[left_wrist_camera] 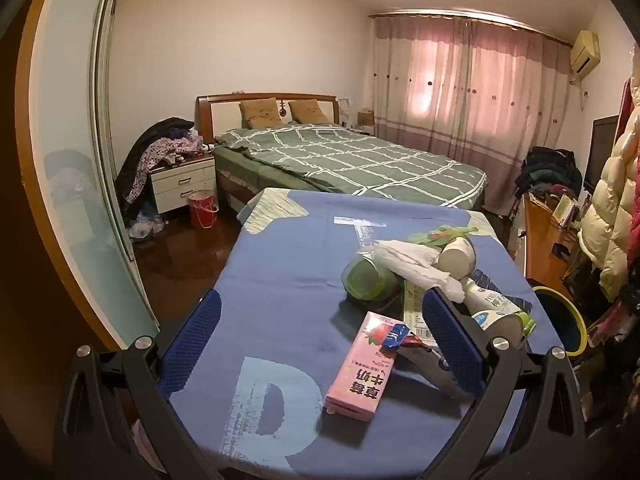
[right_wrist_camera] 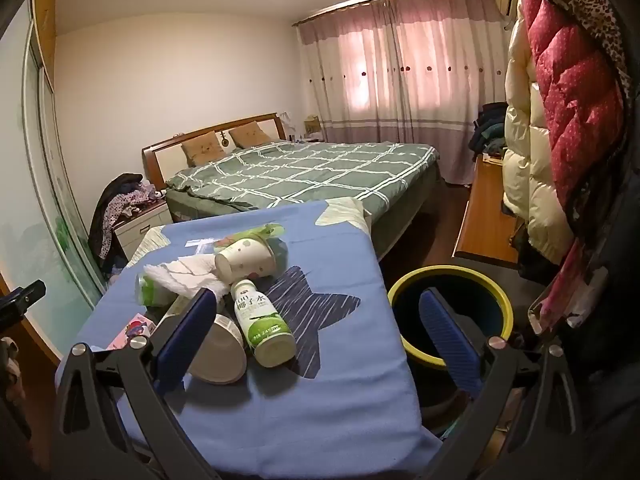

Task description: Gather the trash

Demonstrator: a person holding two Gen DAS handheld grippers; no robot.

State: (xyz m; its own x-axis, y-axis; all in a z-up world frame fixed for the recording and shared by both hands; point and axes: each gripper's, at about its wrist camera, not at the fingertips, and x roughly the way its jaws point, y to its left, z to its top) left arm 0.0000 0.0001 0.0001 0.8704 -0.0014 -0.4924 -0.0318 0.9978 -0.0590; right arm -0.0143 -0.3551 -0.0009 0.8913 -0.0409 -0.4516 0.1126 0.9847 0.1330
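A pile of trash lies on a table with a blue cloth (left_wrist_camera: 288, 264). In the left wrist view I see a pink strawberry milk carton (left_wrist_camera: 360, 368), a green plastic cup (left_wrist_camera: 366, 278), crumpled white tissue (left_wrist_camera: 412, 264), a paper cup (left_wrist_camera: 458, 258) and a coconut water bottle (left_wrist_camera: 496, 310). My left gripper (left_wrist_camera: 320, 344) is open, with the pink carton between its fingers. In the right wrist view the bottle (right_wrist_camera: 262, 320), the paper cup (right_wrist_camera: 246, 260) and a round white lid (right_wrist_camera: 220, 354) lie ahead. My right gripper (right_wrist_camera: 316, 340) is open and empty above the table's right edge.
A dark bin with a yellow rim (right_wrist_camera: 450, 312) stands on the floor right of the table; it also shows in the left wrist view (left_wrist_camera: 560, 320). A bed (left_wrist_camera: 348, 160) lies beyond. Hanging coats (right_wrist_camera: 560, 120) crowd the right side, over a wooden desk (right_wrist_camera: 486, 220).
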